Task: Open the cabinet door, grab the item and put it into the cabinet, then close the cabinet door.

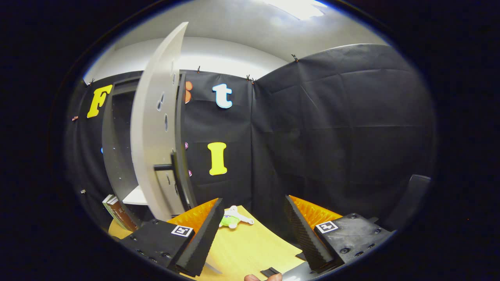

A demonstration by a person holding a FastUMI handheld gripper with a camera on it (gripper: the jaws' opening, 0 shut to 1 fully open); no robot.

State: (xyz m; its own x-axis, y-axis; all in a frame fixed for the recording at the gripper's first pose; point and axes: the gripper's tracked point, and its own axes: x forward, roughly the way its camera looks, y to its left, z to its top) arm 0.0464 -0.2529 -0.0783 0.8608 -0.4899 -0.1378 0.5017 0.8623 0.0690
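A: Gripper view first: where's the plush toy [233, 218]?
B: Lower centre of the frame, lying on the desk [250, 249] just ahead of the gripper [250, 234], nearer its left finger, touching neither.
A: And the gripper?
B: Spread wide, holding nothing. Cabinet door [156, 128] stands open at left, with the cabinet [117, 156] behind it

Wooden table [250, 249] with plush toy [231, 218], cabinet [117, 156].
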